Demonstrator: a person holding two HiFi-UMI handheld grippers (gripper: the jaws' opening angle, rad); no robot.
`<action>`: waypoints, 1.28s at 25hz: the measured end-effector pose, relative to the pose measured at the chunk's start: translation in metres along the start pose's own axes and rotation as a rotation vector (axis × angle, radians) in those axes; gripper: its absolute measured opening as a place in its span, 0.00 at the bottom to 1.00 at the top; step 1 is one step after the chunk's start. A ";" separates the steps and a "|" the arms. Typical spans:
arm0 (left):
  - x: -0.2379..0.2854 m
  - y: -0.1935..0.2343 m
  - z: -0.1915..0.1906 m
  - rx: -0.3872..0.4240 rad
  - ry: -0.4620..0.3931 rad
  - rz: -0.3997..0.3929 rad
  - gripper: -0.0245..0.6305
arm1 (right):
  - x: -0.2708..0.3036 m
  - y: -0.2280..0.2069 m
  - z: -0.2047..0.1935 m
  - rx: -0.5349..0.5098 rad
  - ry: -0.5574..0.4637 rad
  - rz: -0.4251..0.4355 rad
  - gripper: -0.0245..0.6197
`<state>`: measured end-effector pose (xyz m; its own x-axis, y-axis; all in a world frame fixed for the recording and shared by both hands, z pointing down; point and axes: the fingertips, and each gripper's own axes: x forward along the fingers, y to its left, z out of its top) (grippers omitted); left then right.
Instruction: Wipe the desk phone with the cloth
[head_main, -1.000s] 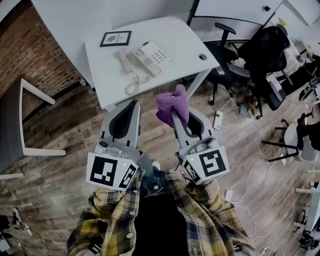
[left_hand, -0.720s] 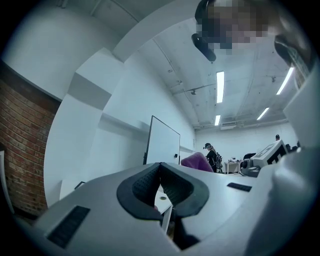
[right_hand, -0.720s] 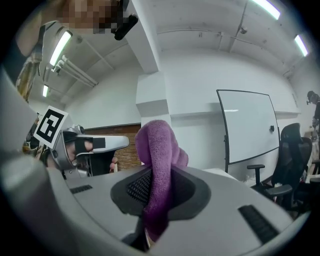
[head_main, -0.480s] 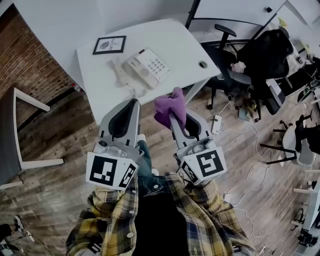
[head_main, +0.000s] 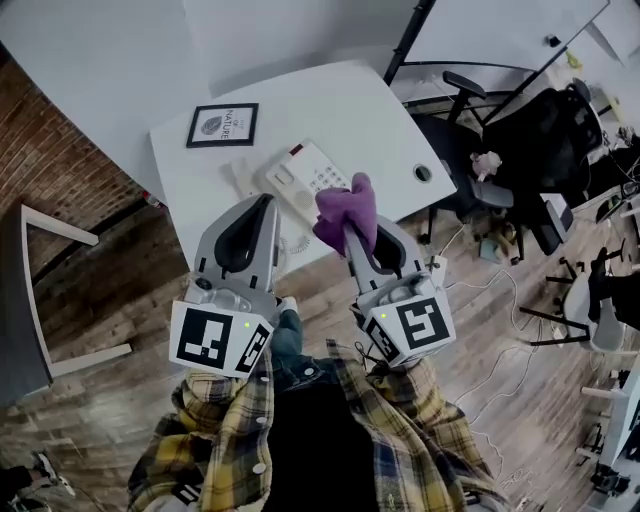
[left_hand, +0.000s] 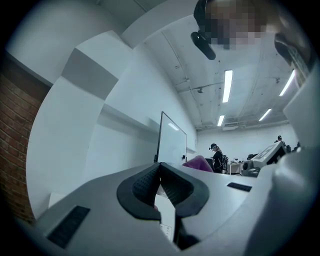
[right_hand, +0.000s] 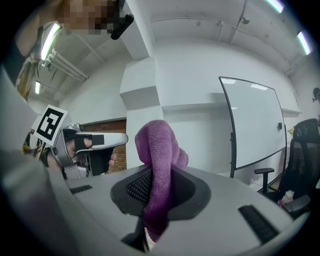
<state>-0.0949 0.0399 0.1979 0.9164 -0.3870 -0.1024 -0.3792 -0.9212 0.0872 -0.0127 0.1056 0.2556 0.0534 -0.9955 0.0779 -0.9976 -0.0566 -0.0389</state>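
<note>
Head view: cloth gripped, wipe not started, by the look of it.
Right gripper (head_main: 352, 228) has its jaws clamped on the purple cloth (head_main: 345, 205), which sticks up past the tips. Left gripper (head_main: 262, 207) has its jaws together with nothing between them. The desk phone (head_main: 298, 178) sits on the white desk (head_main: 370, 105) close to the front edge, handset on its cradle. The right gripper view looks out at the wall rather than down, so I judge the cloth is held above the phone, no contact, and the whole wipe is left to do. Room: bare desk behind and right of the phone, framed picture (head_main: 222, 124) well apart at back left, office chair (head_main: 470, 170) beside the right edge. Watch the front edge when pushing.
</note>
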 end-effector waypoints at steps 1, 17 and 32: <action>0.006 0.008 -0.001 -0.001 0.002 -0.001 0.06 | 0.009 -0.003 0.001 0.000 0.000 -0.005 0.14; 0.059 0.075 -0.022 -0.032 0.048 0.067 0.06 | 0.089 -0.045 -0.008 0.039 0.047 0.010 0.14; 0.137 0.119 -0.022 0.005 -0.003 0.421 0.06 | 0.204 -0.085 -0.004 -0.021 0.093 0.445 0.14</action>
<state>-0.0116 -0.1219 0.2157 0.6806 -0.7300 -0.0614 -0.7214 -0.6825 0.1175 0.0828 -0.0925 0.2788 -0.3837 -0.9116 0.1477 -0.9234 0.3775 -0.0692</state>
